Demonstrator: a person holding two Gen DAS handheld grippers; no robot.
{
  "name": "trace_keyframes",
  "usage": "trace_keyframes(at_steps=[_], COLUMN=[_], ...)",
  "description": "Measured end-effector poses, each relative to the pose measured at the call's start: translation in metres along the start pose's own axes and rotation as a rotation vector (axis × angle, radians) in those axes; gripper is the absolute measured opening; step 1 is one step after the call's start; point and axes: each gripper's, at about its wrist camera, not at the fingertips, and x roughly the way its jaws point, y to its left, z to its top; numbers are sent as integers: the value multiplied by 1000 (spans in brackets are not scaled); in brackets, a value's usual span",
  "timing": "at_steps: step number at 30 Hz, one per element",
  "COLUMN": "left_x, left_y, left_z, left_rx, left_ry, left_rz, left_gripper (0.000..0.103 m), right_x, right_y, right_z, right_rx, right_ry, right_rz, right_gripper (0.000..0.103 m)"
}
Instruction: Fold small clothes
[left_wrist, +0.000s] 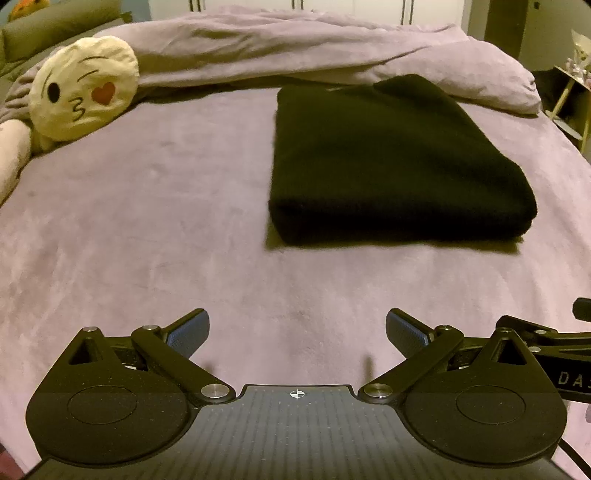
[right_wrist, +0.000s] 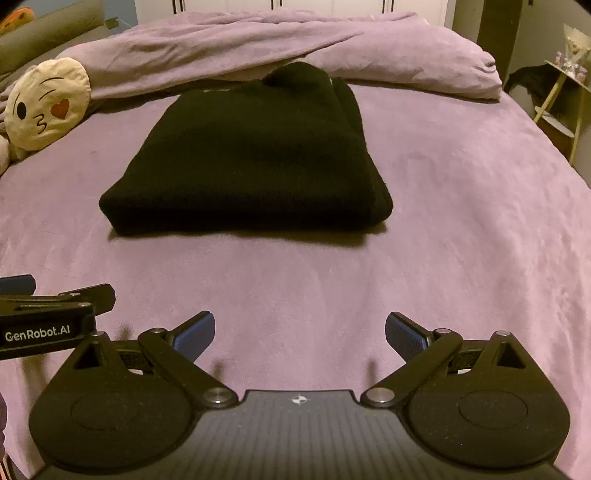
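Seemingly finished, one black sweater (right_wrist: 247, 155) lies folded in a compact rectangle on the purple bed (right_wrist: 461, 221), well ahead of two claws. Both the left claw (left_wrist: 297, 336) and right claw (right_wrist: 300, 338) hover side by side with jaws spread, grasping nothing. Any next move would likely call for another garment; none shows. One emoji pillow (left_wrist: 83, 90) rests beside a rumpled duvet (left_wrist: 295, 44).

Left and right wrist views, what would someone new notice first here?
First, the folded black knit garment lying flat in the middle of the mauve plush bedspread, ahead of both open tongs. Next, the round cream kissing-face emoji cushion at the far left, against the rumpled mauve duvet bunched along the back of the bed.
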Motion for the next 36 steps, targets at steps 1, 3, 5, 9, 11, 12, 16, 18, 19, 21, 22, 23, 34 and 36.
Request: trace_keyframes(at_steps=[1,3,5,9,11,12,16,18,19,21,22,23,34,36], left_x=[0,0,1,1,1,1,1,1,1,1,1,1,1,1], left_y=[0,0,1,1,2,2,2,3,4,4,4,4,2,2], left_z=[0,0,-1,-1,-1,-1,-2,-1,0,0,0,0,0,0], left_rx=[-1,-3,-3,-3,0,1,-1,-1,1,2,3,4,9,11], left_ry=[2,6,9,9,7,6,10,11,11,10,11,11,15,16], left_rz=[-2,-2,-6,-10,-13,-13,-19,-18,-19,-20,-18,-18,-16,-15], left_gripper=[103,103,103,103,103,103,103,103,103,103,103,103,103,103], right_x=[0,-1,-1,-1,-1,-1,-1,-2,-2,-2,-2,-2,-2,-2], right_y=[0,2,3,4,4,4,6,6,6,6,6,5,4,4], right_z=[0,0,0,1,1,1,1,1,1,1,0,0,1,1], right_rx=[-2,-11,-17,-19,-19,-19,-28,-29,-29,-29,-29,-28,-28,-28], right_ry=[0,-2,-2,-2,-1,0,-1,-2,-3,-4,-4,-2,0,0], right_rz=[-2,-4,-5,-7,-1,0,-3,-4,-4,-5,-5,-5,-6,-8], right_gripper=[99,99,99,99,99,99,99,99,99,99,99,99,99,99])
